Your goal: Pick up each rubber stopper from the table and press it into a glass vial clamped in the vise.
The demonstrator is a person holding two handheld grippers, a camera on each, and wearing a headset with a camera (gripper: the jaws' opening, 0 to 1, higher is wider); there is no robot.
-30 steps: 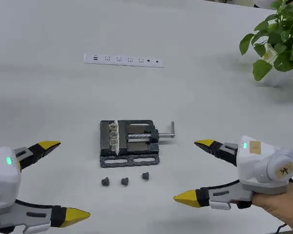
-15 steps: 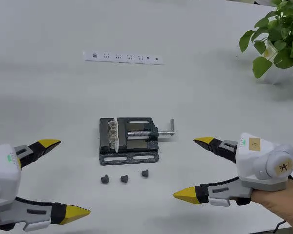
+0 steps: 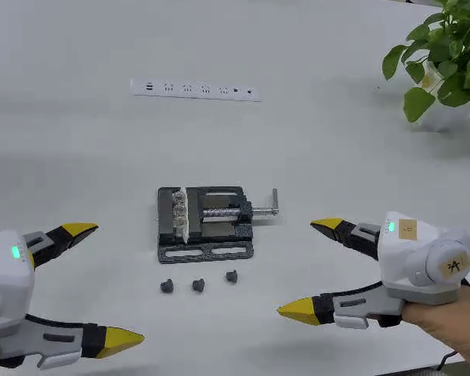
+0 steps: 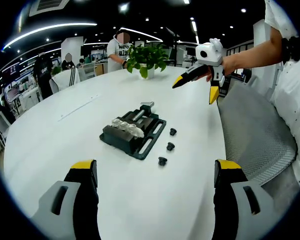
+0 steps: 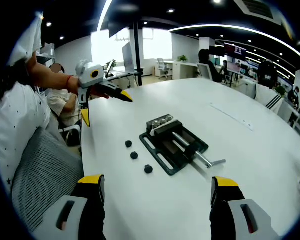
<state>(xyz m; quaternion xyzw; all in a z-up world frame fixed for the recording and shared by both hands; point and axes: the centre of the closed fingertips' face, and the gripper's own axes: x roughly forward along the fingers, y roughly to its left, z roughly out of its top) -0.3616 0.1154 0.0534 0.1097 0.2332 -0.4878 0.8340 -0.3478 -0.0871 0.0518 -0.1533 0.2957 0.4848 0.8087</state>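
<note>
A dark vise (image 3: 205, 225) (image 4: 134, 132) (image 5: 174, 143) sits mid-table with a row of glass vials (image 3: 179, 212) (image 4: 128, 125) (image 5: 160, 121) clamped in it. Three dark rubber stoppers (image 3: 198, 285) (image 4: 168, 146) (image 5: 134, 155) lie in a line just in front of the vise. At the lower left of the head view my left gripper (image 3: 102, 284) (image 4: 157, 172) is held open and empty. My right gripper (image 3: 313, 268) (image 5: 157, 185) stands open and empty too, right of the stoppers. Both are well apart from the stoppers.
A white power strip (image 3: 194, 89) lies at the back of the white table (image 3: 321, 157). A potted plant (image 3: 446, 55) stands at the far right corner. People sit and stand in the office beyond the table.
The head view has shifted slightly, so the vise and stoppers sit a little higher and left. Both grippers hold about the same open pose.
</note>
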